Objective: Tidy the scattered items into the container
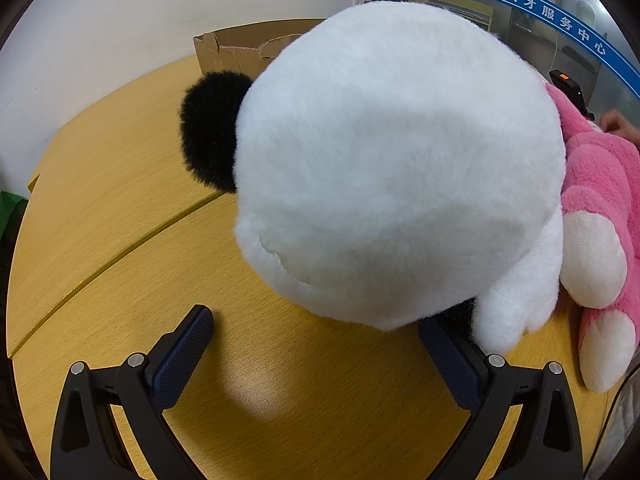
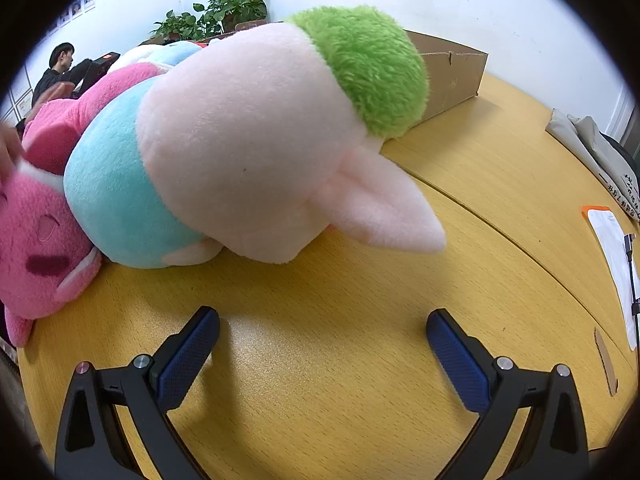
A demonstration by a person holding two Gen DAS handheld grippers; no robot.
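We see our left gripper [image 1: 316, 340] spread wide, holding nothing; its right finger [image 1: 452, 360] sits partly under the white panda plush [image 1: 400, 168], which has the pink plush [image 1: 604, 216] against its right side. Our right gripper [image 2: 322, 344] gapes equally wide and empty over bare wooden table [image 2: 340, 380], just short of the pale pink plush with green tuft [image 2: 256, 140]. The cardboard box [image 2: 448, 76] stands behind the toys near the table's far edge.

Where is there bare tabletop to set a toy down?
Bare wood lies between the right tongs and the cardboard box, and left of the panda plush. Crowded where the pink plush and pig plush bunch together.
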